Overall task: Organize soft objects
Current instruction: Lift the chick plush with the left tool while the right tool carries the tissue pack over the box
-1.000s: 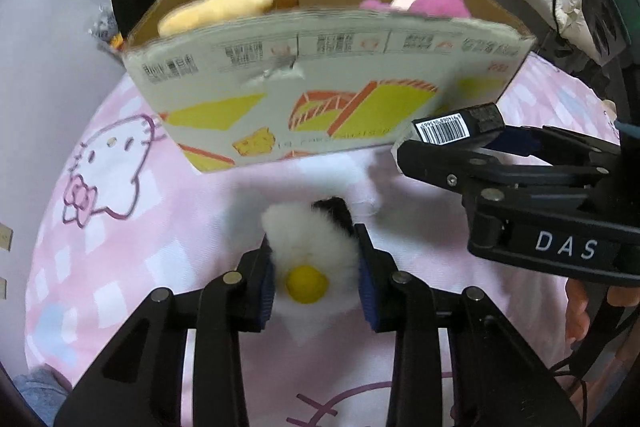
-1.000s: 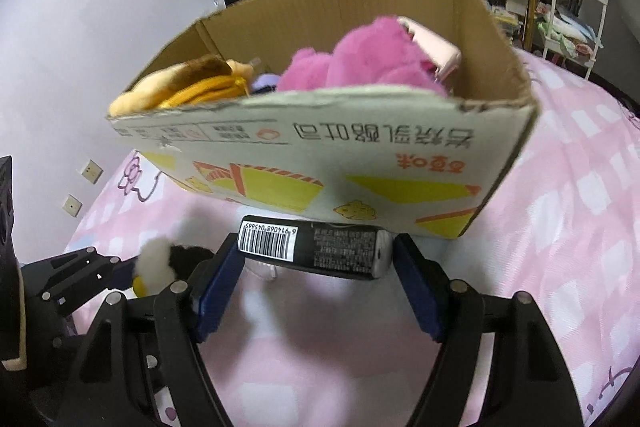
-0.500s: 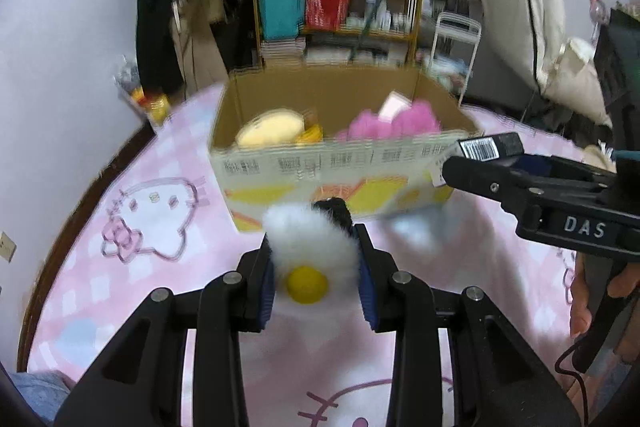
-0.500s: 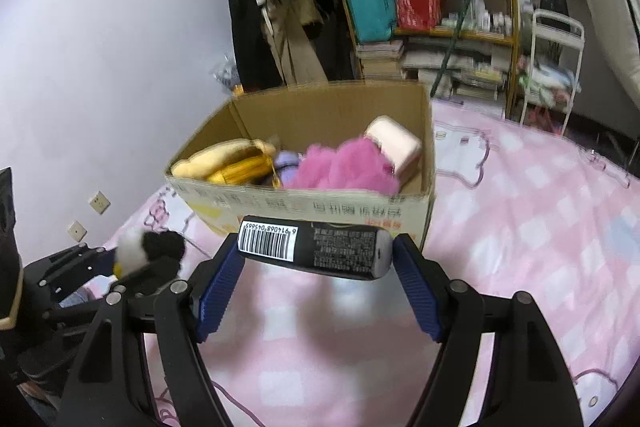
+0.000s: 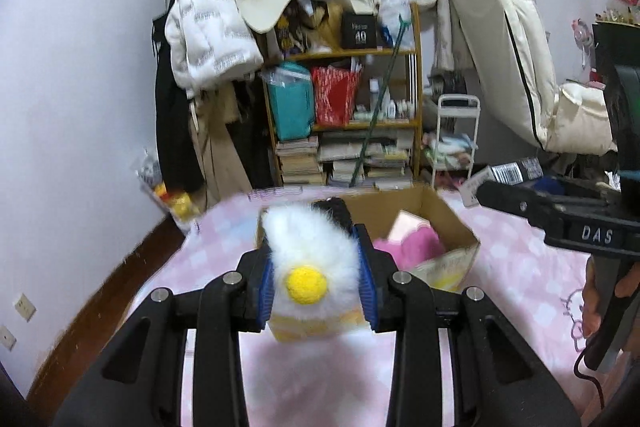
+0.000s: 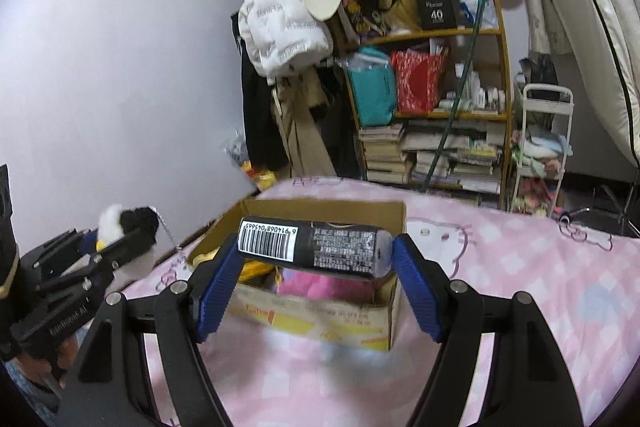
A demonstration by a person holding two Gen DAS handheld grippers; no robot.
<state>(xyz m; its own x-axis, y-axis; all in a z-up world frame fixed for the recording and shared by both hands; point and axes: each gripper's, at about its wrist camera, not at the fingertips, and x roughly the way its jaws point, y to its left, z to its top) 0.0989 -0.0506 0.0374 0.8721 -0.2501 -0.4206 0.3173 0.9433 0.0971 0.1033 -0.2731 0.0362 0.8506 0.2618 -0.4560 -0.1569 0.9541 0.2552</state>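
Note:
My left gripper point(image 5: 316, 279) is shut on a fluffy white toy point(image 5: 312, 259) with a yellow spot and a black part, held up in front of the open cardboard box point(image 5: 448, 223). The toy also shows in the right wrist view point(image 6: 120, 223). My right gripper point(image 6: 316, 263) is shut on a black tube with a barcode point(image 6: 312, 247), held crosswise above the box point(image 6: 320, 315). In the box lie a pink plush point(image 6: 320, 285), a yellow plush point(image 6: 256, 269) and a pale pink item point(image 5: 408, 225). The right gripper shows at the right of the left wrist view point(image 5: 520, 195).
The box stands on a pink checked Hello Kitty bedspread point(image 6: 520, 287). Behind the bed are a cluttered wooden shelf point(image 6: 440, 107), hanging coats point(image 6: 276, 27), a white trolley point(image 6: 540, 147) and a folded mattress point(image 5: 520, 67). The purple wall is at the left.
Both grippers have risen and drawn back from the box with their loads. The box now looks smaller and lower, and the room behind it has come into view.

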